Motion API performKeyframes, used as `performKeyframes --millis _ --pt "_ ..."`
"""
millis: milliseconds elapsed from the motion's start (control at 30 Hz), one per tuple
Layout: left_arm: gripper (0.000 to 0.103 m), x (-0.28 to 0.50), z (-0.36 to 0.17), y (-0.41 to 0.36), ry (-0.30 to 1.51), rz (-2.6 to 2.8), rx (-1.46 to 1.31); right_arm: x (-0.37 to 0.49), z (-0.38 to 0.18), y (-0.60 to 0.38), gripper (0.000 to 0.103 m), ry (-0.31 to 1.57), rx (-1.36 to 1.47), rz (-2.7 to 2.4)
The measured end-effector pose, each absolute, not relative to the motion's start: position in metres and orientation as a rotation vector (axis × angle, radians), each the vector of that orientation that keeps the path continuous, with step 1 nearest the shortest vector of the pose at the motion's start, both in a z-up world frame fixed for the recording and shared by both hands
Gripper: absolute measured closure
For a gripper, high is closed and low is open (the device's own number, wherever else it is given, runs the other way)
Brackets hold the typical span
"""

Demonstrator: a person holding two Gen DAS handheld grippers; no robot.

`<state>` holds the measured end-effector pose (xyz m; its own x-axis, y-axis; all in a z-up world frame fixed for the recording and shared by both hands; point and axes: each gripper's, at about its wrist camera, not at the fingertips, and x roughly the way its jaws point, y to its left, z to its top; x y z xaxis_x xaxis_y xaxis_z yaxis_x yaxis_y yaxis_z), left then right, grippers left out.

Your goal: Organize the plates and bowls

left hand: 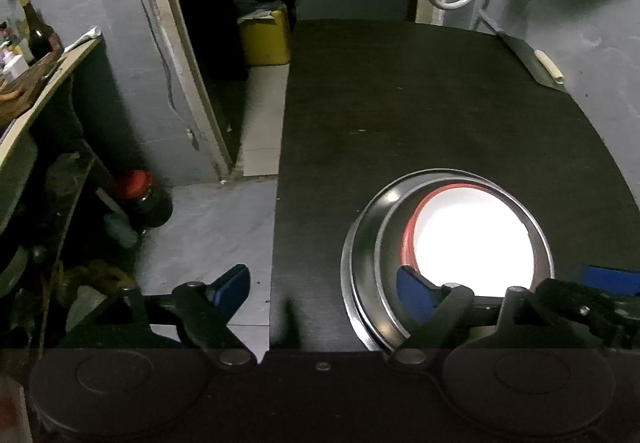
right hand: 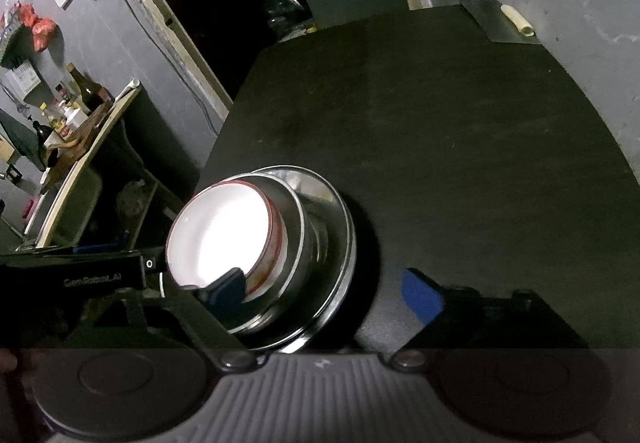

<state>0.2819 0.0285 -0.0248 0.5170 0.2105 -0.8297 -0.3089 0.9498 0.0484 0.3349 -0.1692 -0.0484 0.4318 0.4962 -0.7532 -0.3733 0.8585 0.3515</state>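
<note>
Both sets of jaws are spread wide with nothing gripped, the left gripper [left hand: 324, 293] and right gripper [right hand: 328, 289] flanking the stack, where a white bowl [right hand: 218, 231] is nested in a steel bowl [right hand: 298, 221] on a steel plate [right hand: 340, 227], on the counter [right hand: 460, 131].

Light: dim room; my views are dark overall.
Glare: white bowl [left hand: 472, 239] blown out at lower right, no detail inside.
Table [left hand: 420, 103]: near-black, grainy.
Edges: fisheye bends walls; black corners.
Focus: my housing at bottom blurred.
</note>
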Motion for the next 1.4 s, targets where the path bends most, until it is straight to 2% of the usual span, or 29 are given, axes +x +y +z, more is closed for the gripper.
performKeyframes --millis 100,300,1400 --pt "0.01 0.281 -0.025 0.029 0.974 0.334 -0.104 0.335 -0.048 -0.172 0.002 0.981 0.137 0.527" --pt "0.002 0.278 -0.024 0.033 0.955 0.366 -0.115 0.335 -0.05 -0.179 0.0 0.987 0.135 0.498" --pt "0.001 0.247 -0.005 0.0 0.775 0.478 -0.129 0.303 -0.036 -0.22 0.0 0.919 0.052 0.548"
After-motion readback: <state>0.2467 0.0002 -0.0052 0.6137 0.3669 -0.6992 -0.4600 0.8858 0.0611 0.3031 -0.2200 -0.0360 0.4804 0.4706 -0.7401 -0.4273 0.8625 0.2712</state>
